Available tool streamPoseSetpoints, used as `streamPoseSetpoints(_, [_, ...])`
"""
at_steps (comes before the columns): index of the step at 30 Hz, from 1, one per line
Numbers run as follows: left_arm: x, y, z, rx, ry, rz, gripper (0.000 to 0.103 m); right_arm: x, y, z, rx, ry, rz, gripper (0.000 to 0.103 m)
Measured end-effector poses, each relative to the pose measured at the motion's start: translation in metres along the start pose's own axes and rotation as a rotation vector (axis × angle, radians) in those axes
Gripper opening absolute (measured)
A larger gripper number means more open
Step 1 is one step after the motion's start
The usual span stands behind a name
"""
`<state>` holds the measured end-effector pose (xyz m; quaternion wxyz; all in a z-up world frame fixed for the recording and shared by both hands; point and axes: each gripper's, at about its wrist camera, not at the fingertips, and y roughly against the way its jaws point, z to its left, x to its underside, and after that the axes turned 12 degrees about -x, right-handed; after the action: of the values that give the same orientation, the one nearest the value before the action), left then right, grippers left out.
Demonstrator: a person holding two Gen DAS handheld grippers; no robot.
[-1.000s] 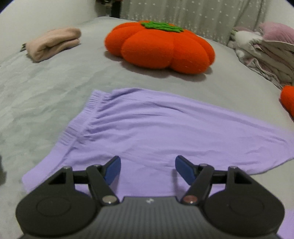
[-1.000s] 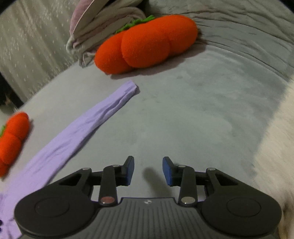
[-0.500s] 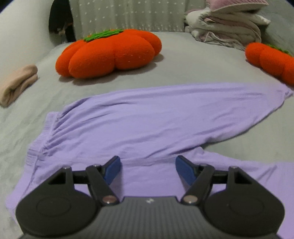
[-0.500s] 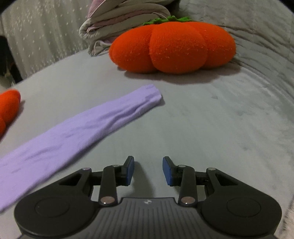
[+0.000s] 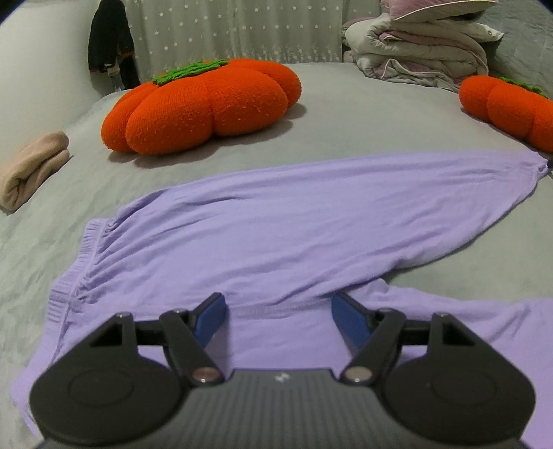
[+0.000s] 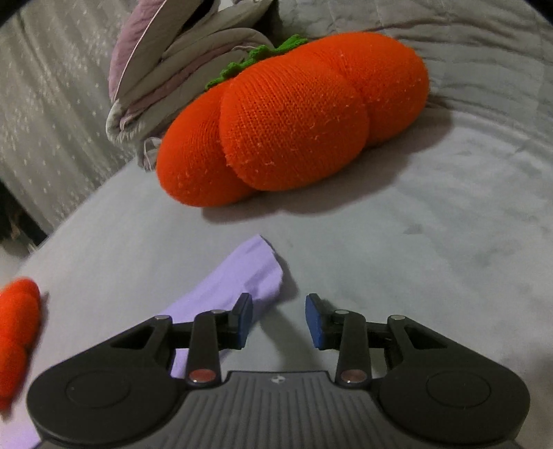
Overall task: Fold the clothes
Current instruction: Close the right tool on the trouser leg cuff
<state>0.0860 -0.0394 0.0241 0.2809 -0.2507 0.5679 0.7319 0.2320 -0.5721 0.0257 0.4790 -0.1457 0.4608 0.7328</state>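
Pants [image 5: 262, 228]: one lilac pair, flat under the left gripper [image 5: 276, 311], wide open, empty. Right gripper [image 6: 278, 319], half open, empty, beside one leg end. Two pumpkin cushions [image 5: 204, 103]; far leg's cuff cut off.

My right gripper [image 6: 278, 319] moved in beside the cuffed end of the purple trousers [image 6: 257, 273], closer to the pumpkin cushion [image 6: 293, 127], my left gripper [image 5: 276, 312] rolled level over the trousers' crotch, jaws slightly wider, nothing gripped.

Home bedroom: grey bed [image 5: 338, 103], folded quilts [image 5: 418, 45], star-print curtain [image 5: 235, 31].
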Motion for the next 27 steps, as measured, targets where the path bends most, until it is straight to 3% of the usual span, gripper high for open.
streamPoseSetpoints(2, [0.000, -0.001, 0.000, 0.000, 0.001, 0.000, 0.072, -0.001, -0.003, -0.003, -0.026, -0.038, -0.014, 0.035])
streamPoseSetpoints(4, [0.000, -0.001, 0.000, 0.000, -0.001, -0.001, 0.072, 0.000, -0.006, -0.003, -0.030, -0.043, -0.019, 0.024])
streamPoseSetpoints(5, [-0.001, -0.002, 0.000, 0.000, -0.003, -0.002, 0.072, 0.000, -0.007, -0.002, -0.019, -0.024, -0.014, 0.009])
streamPoseSetpoints(6, [-0.001, -0.002, 0.001, 0.000, -0.002, -0.002, 0.072, 0.001, -0.009, 0.000, -0.011, -0.008, -0.011, 0.007])
streamPoseSetpoints(12, [-0.004, -0.003, 0.005, 0.022, 0.026, -0.001, 0.071, -0.007, 0.001, 0.005, -0.030, 0.011, -0.020, 0.006])
streamPoseSetpoints(20, [-0.007, -0.005, 0.014, 0.062, 0.070, 0.022, 0.071, -0.031, 0.015, 0.045, 0.042, 0.223, 0.067, 0.006])
streamPoseSetpoints(23, [-0.007, -0.006, 0.014, 0.064, 0.066, 0.025, 0.071, -0.025, 0.004, 0.041, 0.113, 0.254, 0.122, 0.006])
streamPoseSetpoints(27, [-0.008, -0.007, 0.016, 0.073, 0.069, 0.030, 0.071, -0.016, -0.001, 0.026, 0.106, 0.241, 0.133, 0.007])
